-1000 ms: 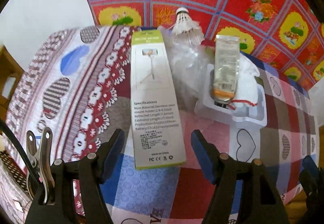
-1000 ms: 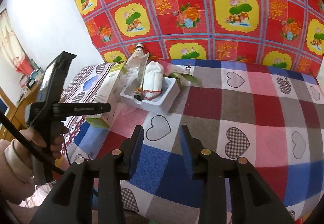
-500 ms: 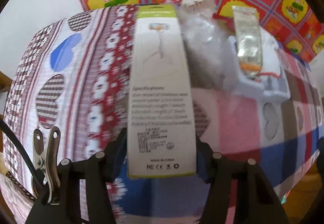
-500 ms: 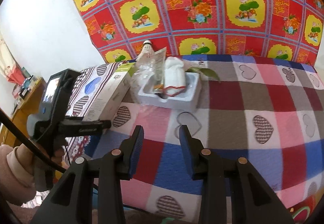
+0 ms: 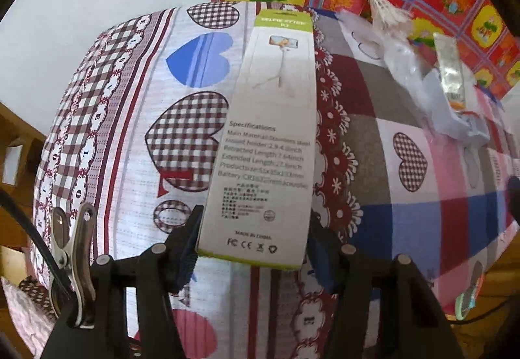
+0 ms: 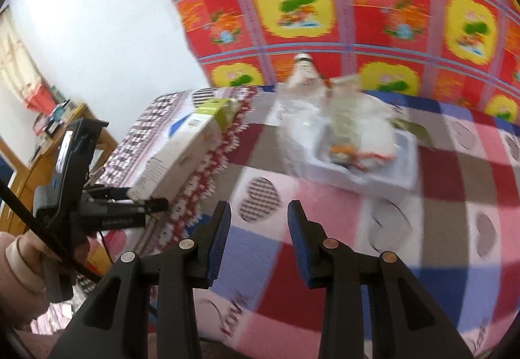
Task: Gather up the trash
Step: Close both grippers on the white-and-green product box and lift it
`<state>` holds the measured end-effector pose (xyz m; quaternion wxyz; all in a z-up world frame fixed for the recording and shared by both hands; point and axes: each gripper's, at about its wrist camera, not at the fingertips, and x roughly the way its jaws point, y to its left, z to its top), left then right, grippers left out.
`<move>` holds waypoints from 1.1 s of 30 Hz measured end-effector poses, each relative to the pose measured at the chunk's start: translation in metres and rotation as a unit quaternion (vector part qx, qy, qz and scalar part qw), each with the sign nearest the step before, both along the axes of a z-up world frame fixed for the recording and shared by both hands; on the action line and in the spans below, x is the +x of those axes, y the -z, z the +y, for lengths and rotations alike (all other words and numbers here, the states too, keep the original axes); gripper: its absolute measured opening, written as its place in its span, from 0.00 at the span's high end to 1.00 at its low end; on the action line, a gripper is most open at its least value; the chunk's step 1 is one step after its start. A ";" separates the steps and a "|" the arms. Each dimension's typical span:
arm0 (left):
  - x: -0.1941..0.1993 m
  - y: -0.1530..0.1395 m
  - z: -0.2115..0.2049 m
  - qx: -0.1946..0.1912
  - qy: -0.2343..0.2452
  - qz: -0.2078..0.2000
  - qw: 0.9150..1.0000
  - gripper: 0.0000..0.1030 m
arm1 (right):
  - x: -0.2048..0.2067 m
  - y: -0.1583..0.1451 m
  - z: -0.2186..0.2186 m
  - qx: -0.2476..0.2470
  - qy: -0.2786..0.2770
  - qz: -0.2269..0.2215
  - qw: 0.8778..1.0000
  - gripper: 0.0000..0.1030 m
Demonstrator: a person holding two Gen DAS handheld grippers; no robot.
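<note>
Heart-patterned patchwork bedspread (image 5: 422, 118), white wall (image 6: 97, 18), floral red-yellow cloth (image 6: 373, 1) behind

Right gripper (image 6: 258, 229) jaws apart, empty, over checked cloth (image 6: 406, 261); left gripper (image 6: 143, 201) grips white box (image 6: 182, 151) at left; tray (image 6: 357, 157) of trash behind, shuttlecock (image 6: 304, 66) beyond, blurred

Black hand-held gripper (image 6: 256, 229) (blue pads, brass screws).
</note>
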<state>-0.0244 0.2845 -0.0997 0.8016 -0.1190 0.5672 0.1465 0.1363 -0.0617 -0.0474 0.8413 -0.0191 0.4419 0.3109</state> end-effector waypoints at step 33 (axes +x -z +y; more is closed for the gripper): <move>-0.073 -0.012 0.085 -0.021 -0.092 -0.045 0.995 0.40 | 0.118 0.062 0.141 -0.082 -0.183 0.075 0.977 0.47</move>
